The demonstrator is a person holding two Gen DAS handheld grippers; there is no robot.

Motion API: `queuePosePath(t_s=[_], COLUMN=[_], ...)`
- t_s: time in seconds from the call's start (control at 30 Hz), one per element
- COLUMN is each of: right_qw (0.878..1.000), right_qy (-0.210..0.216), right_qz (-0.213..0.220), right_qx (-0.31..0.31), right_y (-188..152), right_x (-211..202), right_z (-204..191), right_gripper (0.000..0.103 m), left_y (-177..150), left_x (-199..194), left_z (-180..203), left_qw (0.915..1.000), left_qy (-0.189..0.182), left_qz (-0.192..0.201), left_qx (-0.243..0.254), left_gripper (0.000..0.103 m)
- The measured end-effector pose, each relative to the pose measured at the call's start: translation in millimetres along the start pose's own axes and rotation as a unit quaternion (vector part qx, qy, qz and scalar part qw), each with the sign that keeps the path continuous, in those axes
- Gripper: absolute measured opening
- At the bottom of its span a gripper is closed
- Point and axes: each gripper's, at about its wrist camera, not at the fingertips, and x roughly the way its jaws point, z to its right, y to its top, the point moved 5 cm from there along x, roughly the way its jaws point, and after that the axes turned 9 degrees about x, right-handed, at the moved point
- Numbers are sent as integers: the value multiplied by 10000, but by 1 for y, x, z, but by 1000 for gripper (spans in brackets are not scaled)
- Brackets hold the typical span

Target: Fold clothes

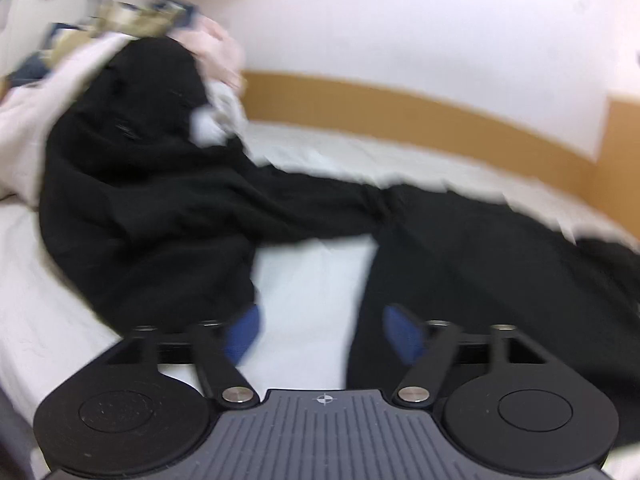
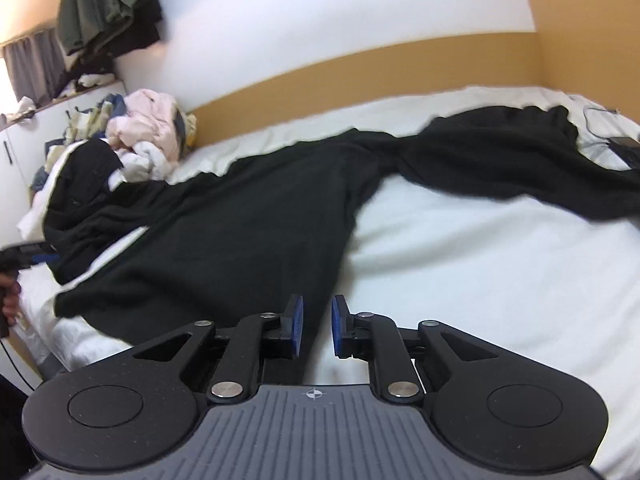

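Clearly the black garment (image 2: 256, 216) is being laid out flat before any fold: it sprawls across the white bed (image 2: 480, 280) ahead of both tools, one end running left toward the laundry pile (image 2: 148, 132), the other stretching off to the far right. It looks like a pair of trousers with the legs splayed apart, though the cloth is too dark and rumpled to be sure. The right tool (image 2: 317, 328) hovers just above the near edge of the garment, its blue pads set a narrow gap apart with nothing between them; that narrow stance suits pinching a thin hem, and the edge lies right in front of it. The left tool (image 1: 322, 334) has its jaws spread wide and empty, with bare sheet straight ahead between two dark stretches of the garment (image 1: 168, 208), one just beyond each pad. Its view is blurred, so the fabric's exact edges there are hard to place. Likely the next need is for each tool to take hold of an edge, so the twisted middle can be pulled straight.
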Motion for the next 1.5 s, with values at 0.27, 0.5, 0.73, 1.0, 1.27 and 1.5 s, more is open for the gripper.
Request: queuePosePath(t_s=[0.27,0.5,0.73,1.0,1.27,1.5], right_qw=[9970,9989,9920,9857,9890,9885], right_qy=[-129,-269,-467,-281,-219,-178], right_qz=[-683,87,639,413,-203,-518], right_qx=[-345,369,-986,-1611,-1446,-1413], right_y=[-11,18,64,68,60,55], right_x=[38,2,49,161,223,225], right_z=[-10,20,-50,-98,-102,-102], right_gripper=[7,6,63,63,75,83], left_y=[-16,0,53,55,77,142], left_x=[11,-13,-17,82,85,99], left_z=[11,-6,50,92,37,-125], left_qw=[9972,9996,9892,9912,9918,9743], left_qy=[-592,-260,-18,28,167,363], left_qz=[-445,79,1351,863,1191,1314], left_qx=[62,-60,565,1008,423,1791], left_gripper=[4,10,97,102,102,80])
